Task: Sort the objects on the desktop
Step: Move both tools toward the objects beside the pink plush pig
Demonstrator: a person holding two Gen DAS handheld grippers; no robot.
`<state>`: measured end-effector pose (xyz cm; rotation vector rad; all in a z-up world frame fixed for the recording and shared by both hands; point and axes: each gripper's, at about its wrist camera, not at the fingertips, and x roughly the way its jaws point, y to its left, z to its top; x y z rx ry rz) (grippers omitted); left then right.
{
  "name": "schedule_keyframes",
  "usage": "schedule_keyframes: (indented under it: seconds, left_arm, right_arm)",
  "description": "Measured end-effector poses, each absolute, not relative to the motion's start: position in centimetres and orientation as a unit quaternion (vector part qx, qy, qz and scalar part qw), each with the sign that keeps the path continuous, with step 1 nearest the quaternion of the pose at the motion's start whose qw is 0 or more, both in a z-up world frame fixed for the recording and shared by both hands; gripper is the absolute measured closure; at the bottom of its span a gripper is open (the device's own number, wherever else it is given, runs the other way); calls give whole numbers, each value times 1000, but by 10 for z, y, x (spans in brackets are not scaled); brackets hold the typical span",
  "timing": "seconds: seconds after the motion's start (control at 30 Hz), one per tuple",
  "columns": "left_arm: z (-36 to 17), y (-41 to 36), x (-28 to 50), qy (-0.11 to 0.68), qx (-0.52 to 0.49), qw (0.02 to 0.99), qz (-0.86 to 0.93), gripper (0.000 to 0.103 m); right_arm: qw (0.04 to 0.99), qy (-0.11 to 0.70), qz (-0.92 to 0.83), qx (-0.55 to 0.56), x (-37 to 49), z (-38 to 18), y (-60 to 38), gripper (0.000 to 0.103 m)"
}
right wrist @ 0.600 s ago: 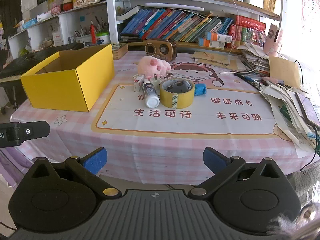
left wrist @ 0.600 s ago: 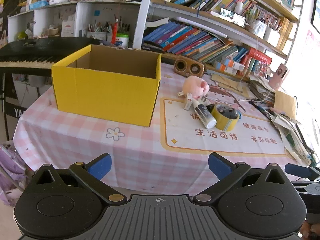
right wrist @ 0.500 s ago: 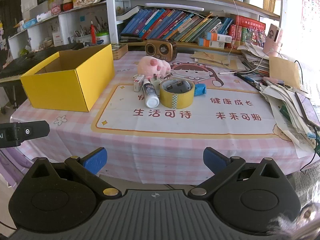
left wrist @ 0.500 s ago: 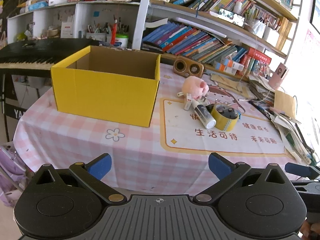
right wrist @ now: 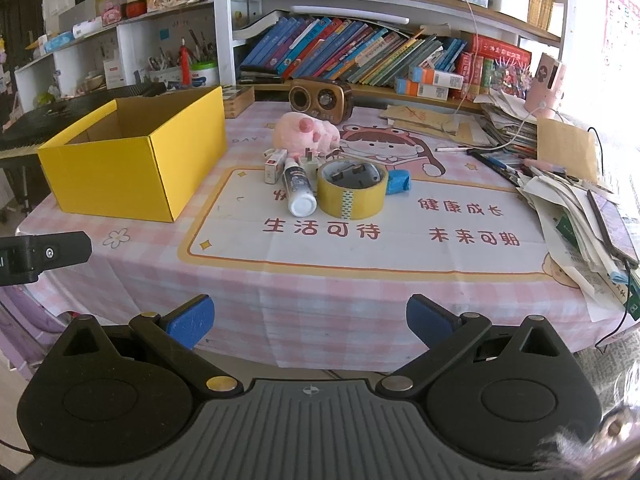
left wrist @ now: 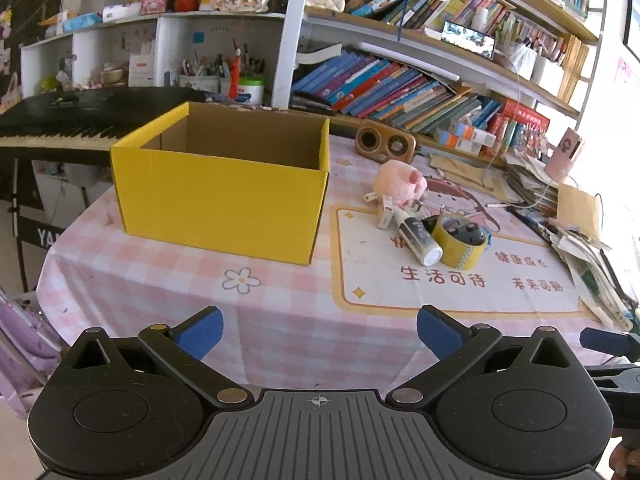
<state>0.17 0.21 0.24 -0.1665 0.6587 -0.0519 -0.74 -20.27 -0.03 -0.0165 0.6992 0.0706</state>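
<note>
Jaws of left gripper (left wrist: 318,332) and right gripper (right wrist: 308,322) wide, empty, short of the table (right wrist: 320,280). Clutter sits mid-table, right of open yellow cardboard box (right wrist: 132,160). Best: take near yellow tape roll (right wrist: 352,196) first, straddling its rim.

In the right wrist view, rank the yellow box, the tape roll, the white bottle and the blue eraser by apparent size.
1. yellow box
2. tape roll
3. white bottle
4. blue eraser
All lie at similar distance, so the order seems safe.
</note>
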Motion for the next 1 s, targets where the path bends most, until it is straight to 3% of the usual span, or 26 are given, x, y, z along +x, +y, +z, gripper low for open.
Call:
schedule_keyframes:
  seconds: [1.0]
  left_arm:
    - [3, -6, 12, 320, -41, 945, -48, 0]
  right_arm:
    - [942, 336, 17, 3, 1, -1, -204, 0]
